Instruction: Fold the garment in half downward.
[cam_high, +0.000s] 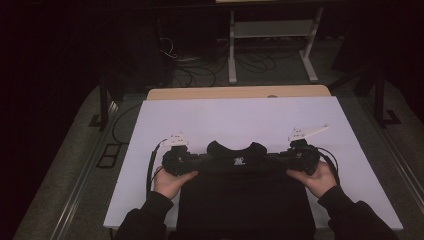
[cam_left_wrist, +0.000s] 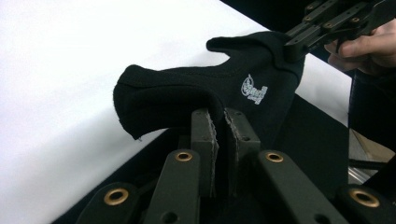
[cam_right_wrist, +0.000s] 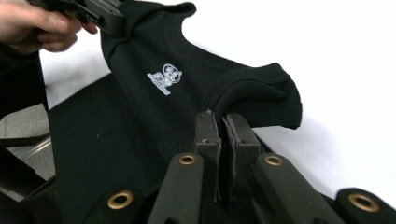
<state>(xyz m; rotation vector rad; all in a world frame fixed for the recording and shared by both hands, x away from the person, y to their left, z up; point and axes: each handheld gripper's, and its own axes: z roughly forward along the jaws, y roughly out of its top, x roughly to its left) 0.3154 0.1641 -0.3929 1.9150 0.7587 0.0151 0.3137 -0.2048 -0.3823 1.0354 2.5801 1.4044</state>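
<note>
White table (cam_high: 240, 117) carried a black garment (cam_high: 245, 200); the left gripper (cam_high: 196, 161) and right gripper (cam_high: 283, 158) each had fingers clamped on its shoulder edge

I see bare white desk (cam_high: 240, 117) across the whole upper half of the board, so anything could pass there freely. Strips at the left and right edges are open too. The lower middle is covered by the black garment (cam_high: 245, 200), stretched between my left hand-held gripper (cam_high: 192, 161) and right hand-held gripper (cam_high: 282, 159). My forearms block the bottom corners of the frame.
</note>
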